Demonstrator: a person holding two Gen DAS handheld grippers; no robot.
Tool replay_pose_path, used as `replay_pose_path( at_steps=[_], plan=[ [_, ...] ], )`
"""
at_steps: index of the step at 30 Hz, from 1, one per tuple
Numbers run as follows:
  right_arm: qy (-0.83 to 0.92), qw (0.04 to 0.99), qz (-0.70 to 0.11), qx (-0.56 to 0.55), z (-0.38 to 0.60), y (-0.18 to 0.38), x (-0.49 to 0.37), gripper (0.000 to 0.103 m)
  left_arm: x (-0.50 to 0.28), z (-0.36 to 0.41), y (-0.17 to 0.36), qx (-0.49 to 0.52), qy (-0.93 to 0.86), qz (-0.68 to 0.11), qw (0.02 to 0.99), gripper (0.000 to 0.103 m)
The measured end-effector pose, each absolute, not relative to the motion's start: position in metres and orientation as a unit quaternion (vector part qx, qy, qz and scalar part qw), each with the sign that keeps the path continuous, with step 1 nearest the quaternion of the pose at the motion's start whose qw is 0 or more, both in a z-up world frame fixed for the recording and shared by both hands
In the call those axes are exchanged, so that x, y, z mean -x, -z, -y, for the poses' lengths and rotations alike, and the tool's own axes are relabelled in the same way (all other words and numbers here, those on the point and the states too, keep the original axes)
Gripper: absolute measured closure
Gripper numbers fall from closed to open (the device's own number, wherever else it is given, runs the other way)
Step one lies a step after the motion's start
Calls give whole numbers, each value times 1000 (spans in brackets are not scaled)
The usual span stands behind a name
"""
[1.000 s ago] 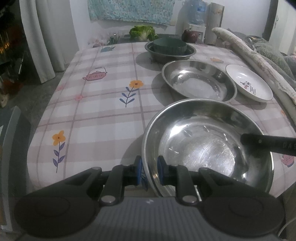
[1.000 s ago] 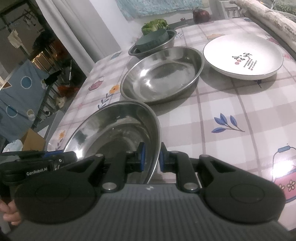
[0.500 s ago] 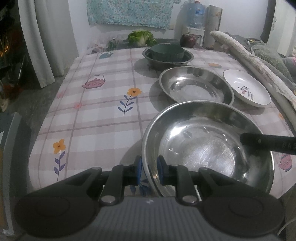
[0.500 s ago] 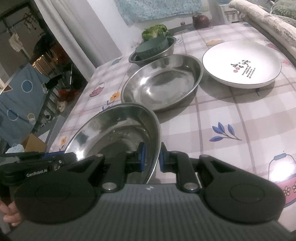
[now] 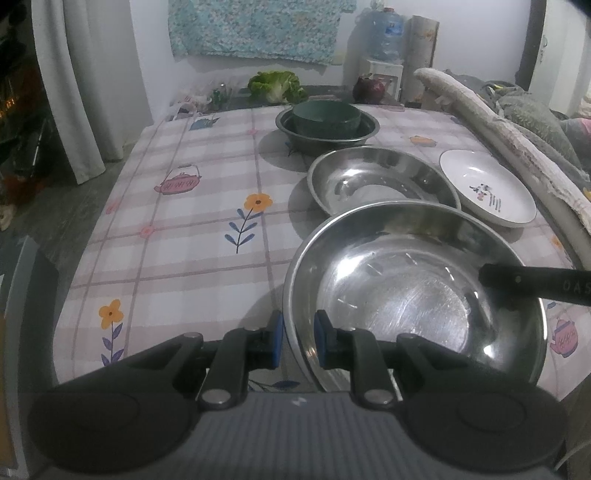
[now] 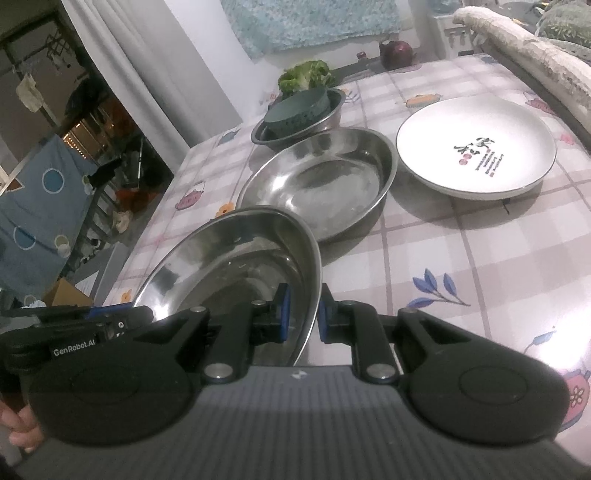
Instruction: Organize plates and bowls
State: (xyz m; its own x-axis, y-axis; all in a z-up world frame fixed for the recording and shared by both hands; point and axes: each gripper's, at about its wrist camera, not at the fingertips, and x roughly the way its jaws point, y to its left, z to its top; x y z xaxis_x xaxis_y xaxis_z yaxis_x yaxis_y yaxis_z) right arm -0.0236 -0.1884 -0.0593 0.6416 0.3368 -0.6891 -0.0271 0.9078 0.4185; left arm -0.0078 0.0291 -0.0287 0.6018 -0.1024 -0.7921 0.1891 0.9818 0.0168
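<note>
Two grippers, the left gripper (image 5: 298, 339) and right gripper (image 6: 303, 313), stayed clenched on opposite rims of the near steel bowl (image 5: 413, 295). Over the last second it had risen off the table (image 5: 177, 236) toward the second steel bowl (image 5: 380, 181) just beyond, probably for stacking.

Worktop (image 5: 207, 236), covered by a checked cloth printed with flowers and teapots. Head of green lettuce (image 5: 277, 84) at the far edge. Dark red round vegetable (image 5: 369, 90) near it, to the right. Patterned blue cloth (image 5: 258, 29) on the wall. Water bottle (image 5: 382, 35) on a dispenser. Pale curtain (image 5: 85, 92) at left. Rolled bedding (image 5: 491, 125) along the right side.
</note>
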Motion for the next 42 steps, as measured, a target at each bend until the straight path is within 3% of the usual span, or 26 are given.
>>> replay_pose_path(
  at_steps=[26,28,35,41,42],
  plan=[
    [-83,889,-409,-190,205,52,-6,88,-33,-10,25,-45,97,-437,893,84],
    [-81,888,-411,-190,207,53,-11,88,-38,-8,25,-36,115,-438,891,89],
    [-71,890,-409,-187,206,53,-30,90,-53,5,23,-40,139,-427,893,89],
    [-53,898,-392,-194,232,42,-38,88,-59,-29,24,-40,118,-440,889,86],
    [-52,896,-389,-206,237,44,-38,88,-58,-35,23,-31,118,-443,888,81]
  ],
)
